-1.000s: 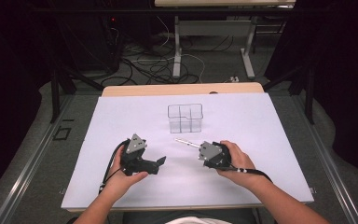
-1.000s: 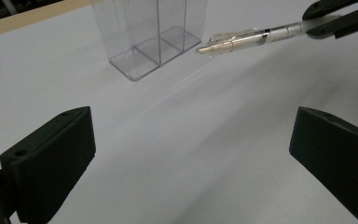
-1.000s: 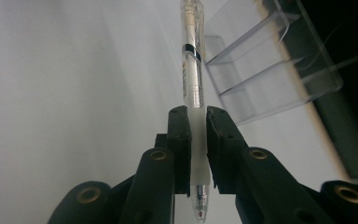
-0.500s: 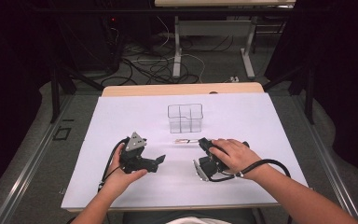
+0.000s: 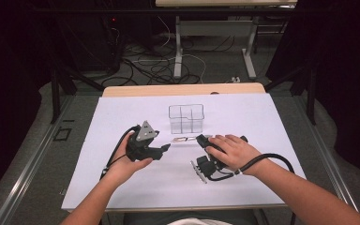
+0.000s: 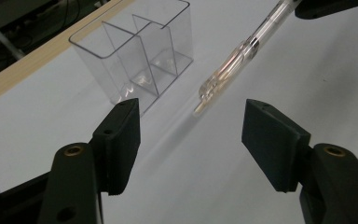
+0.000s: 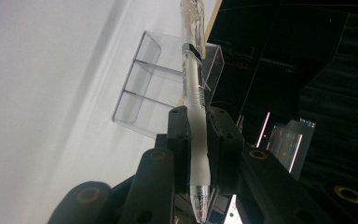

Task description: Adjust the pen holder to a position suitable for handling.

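My right gripper (image 5: pixel 199 139) (image 7: pixel 196 116) is shut on a clear pen (image 5: pixel 182 139) (image 7: pixel 193 93), gripping the frosted barrel, with the person's hand lying over it. The pen sticks out to the left, just above the white sheet. In the left gripper view the pen (image 6: pixel 242 51) hangs ahead of my left gripper (image 5: pixel 166 148) (image 6: pixel 191 135), its end just beyond the pads. Those jaws have just been closing and stand open with nothing between them. A clear divided organizer (image 5: pixel 186 118) (image 6: pixel 135 51) (image 7: pixel 154 88) stands upright behind both grippers.
A white sheet (image 5: pixel 122 187) covers the table; a wooden strip (image 5: pixel 183 89) shows at the far edge. Cables and desk legs (image 5: pixel 178 47) lie on the dark floor beyond. Each gripper trails a black cable (image 5: pixel 272 157) across the sheet.
The right hand has rolled over on top of its gripper, keeping the pen pointed left. The left gripper has lifted a little and its jaws have narrowed.
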Demonstrator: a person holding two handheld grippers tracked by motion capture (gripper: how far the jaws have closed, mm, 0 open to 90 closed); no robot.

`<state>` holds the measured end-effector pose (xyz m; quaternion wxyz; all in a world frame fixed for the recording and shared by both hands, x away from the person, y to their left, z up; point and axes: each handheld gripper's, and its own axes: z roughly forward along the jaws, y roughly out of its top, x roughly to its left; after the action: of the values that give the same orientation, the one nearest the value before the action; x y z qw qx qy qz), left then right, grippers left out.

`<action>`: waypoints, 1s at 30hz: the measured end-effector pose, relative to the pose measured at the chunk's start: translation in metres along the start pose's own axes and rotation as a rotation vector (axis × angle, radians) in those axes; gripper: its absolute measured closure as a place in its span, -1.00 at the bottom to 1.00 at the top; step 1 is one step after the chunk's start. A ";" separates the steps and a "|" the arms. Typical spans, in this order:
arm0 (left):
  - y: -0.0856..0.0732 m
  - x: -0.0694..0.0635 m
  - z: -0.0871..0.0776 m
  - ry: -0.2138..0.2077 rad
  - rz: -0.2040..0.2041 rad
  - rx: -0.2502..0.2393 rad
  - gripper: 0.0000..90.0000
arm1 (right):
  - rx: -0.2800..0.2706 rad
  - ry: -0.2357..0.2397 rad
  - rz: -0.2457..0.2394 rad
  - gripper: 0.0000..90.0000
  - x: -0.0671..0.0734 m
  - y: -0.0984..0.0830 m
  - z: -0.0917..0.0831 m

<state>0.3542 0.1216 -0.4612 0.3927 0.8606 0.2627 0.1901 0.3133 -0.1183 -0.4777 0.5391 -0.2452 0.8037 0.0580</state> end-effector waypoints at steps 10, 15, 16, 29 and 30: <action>0.031 -0.012 0.016 -0.064 0.165 0.079 -0.12 | -0.001 0.006 -0.013 0.78 0.002 0.002 0.000; 0.041 -0.015 0.025 -0.104 0.203 0.107 0.03 | -0.007 0.000 -0.027 0.78 0.002 0.004 -0.001; 0.042 -0.015 0.027 -0.108 0.210 0.110 0.04 | -0.014 -0.002 -0.036 0.78 0.001 0.004 -0.001; 0.049 -0.021 0.040 -0.168 0.261 0.157 0.31 | -0.025 -0.001 -0.062 0.78 0.003 0.006 0.000; 0.049 -0.022 0.041 -0.167 0.267 0.158 0.33 | -0.025 0.002 -0.068 0.78 0.003 0.007 0.000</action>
<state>0.3741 0.0575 -0.4509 0.3158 0.9288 0.1267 0.1470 0.3094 -0.1132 -0.4817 0.5369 -0.2793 0.7945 0.0495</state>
